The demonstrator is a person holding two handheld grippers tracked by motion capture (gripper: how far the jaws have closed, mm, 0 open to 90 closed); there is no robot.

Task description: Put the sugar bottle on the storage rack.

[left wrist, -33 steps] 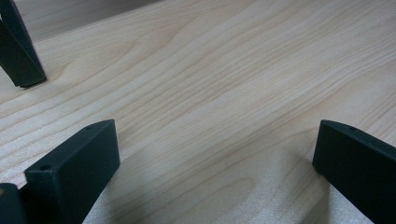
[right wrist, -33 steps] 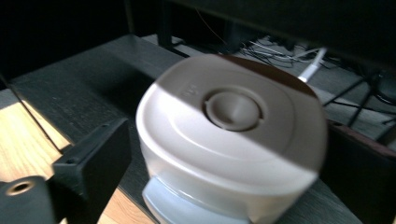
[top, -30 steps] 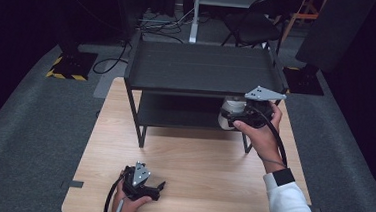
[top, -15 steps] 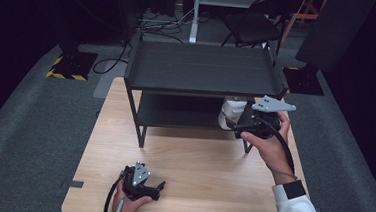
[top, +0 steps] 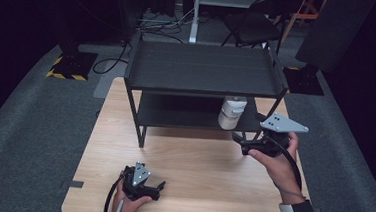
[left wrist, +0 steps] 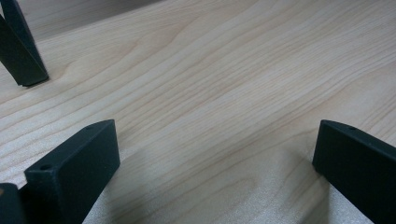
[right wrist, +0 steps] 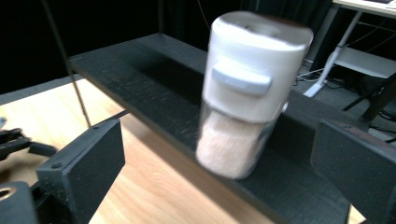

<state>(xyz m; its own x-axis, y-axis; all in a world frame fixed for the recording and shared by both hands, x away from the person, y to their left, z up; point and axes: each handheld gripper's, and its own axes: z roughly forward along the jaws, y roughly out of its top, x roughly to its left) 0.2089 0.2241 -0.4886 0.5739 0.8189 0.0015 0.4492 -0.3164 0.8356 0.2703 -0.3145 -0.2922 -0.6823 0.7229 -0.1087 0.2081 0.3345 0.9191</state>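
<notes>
Two grippers are at work on this pale wooden table point(top: 192, 156), and only one is busy. Nearest the person, the left gripper point(top: 159, 186) rests low on the tabletop with its jaws spread and nothing between them; its own view shows bare wood grain between the two black pads.

Farther off, the right gripper point(top: 237, 138) hangs in front of the lower tier of the black two-tier metal shelf point(top: 203, 72). Its jaws are wide apart and empty. Straight ahead of them, just beyond the tips, stands the clear jar with a tall white lid and pale granules inside point(right wrist: 247, 93), upright near the front edge of the lower tier point(right wrist: 154, 84). In the high view the jar point(top: 231, 112) sits just ahead and to the left of this gripper, apart from it.

My reading is that the placing step is finished and the hand is pulling clear. The next move calls for a straight retreat toward the person, keeping the jaws wide so neither pad clips the jar, which stands close to the edge and could tip off.

Against the frame half a second back, the right gripper has come away from the jar and dropped toward the table, so a gap now separates them. The jar has stayed where it was, and the left gripper has not moved.
</notes>
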